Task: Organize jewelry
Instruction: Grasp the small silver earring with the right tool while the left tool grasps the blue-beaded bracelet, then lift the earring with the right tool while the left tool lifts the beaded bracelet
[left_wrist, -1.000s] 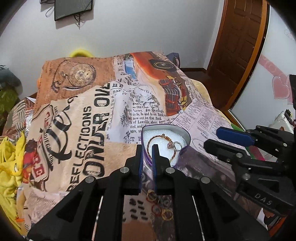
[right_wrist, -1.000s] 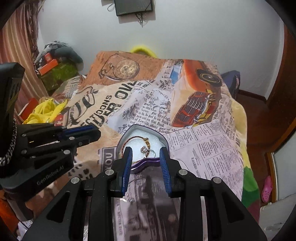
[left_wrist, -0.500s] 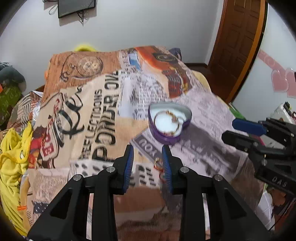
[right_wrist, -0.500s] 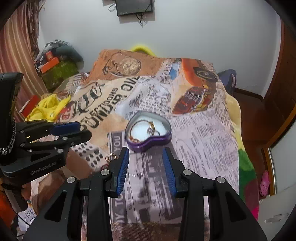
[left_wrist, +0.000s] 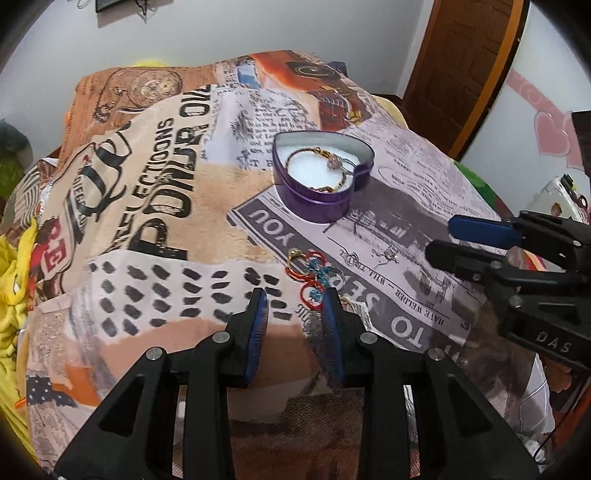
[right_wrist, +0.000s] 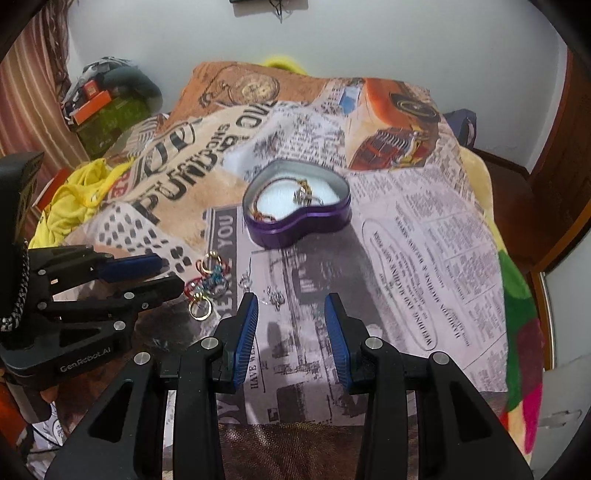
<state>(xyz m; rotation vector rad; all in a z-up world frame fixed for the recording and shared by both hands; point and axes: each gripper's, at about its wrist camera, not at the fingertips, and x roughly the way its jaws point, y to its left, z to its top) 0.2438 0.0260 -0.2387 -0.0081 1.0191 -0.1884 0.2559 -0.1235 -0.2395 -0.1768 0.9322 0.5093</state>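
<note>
jaws: we are holding left gripper (left_wrist: 293, 301) and right gripper (right_wrist: 290, 306) part-open, empty | jewelry: tangled rings (left_wrist: 308, 271) lying just ahead of left jaws, heart-shaped tin (right_wrist: 297, 205) farther ahead on the bed | risk: pinching blanket or dragging several linked rings

The bed's printed blanket (right_wrist: 424, 236) lies bare to the right of the purple heart-shaped tin (right_wrist: 295, 225). Nearer, the cluster of rings (left_wrist: 310, 271) sits just ahead of the left tongs (left_wrist: 295, 299), while small silver pieces (right_wrist: 275, 295) lie before the right tongs (right_wrist: 290, 306).
</note>
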